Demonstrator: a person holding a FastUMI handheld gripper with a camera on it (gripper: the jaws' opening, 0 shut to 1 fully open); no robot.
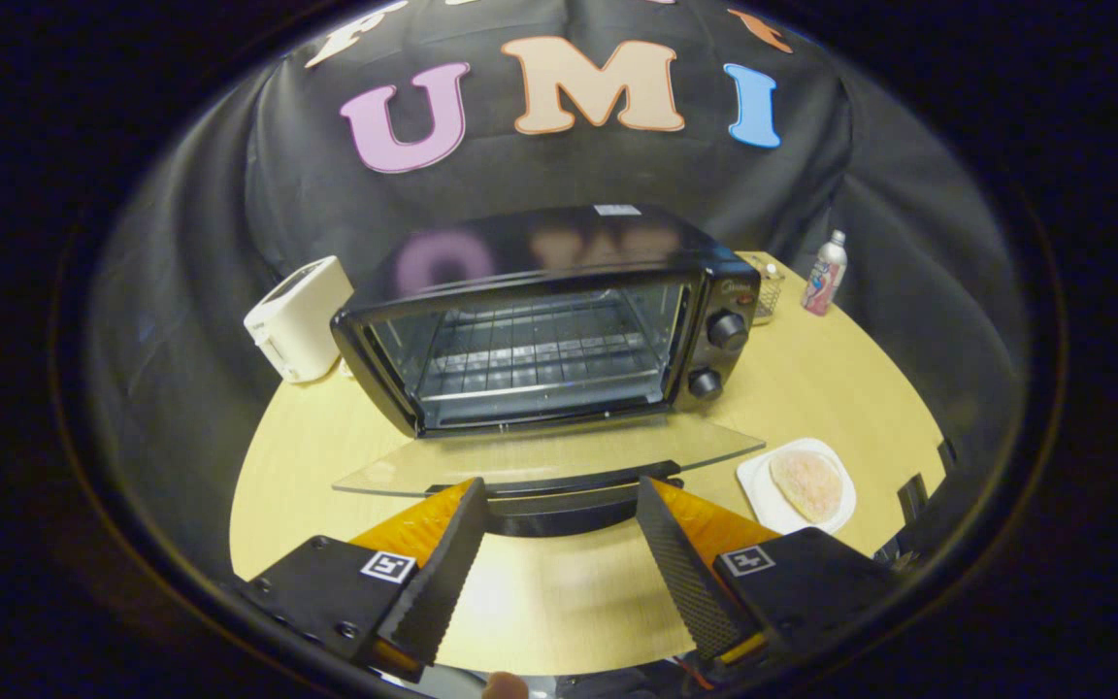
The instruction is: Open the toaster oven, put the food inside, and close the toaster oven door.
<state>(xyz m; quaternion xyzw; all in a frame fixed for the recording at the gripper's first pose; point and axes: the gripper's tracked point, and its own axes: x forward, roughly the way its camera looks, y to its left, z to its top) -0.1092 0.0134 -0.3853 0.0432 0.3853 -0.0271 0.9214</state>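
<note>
Beyond the open, empty tool (559, 505), the toaster oven (549, 320) faces it, door (540, 461) down flat.

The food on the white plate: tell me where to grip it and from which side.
Grip the flat round piece of food across its edges, coming down from above and slightly from the left, since it lies flat on the white plate, right of the open oven door. The gripper is open, its fingers either side of the door handle.
</note>
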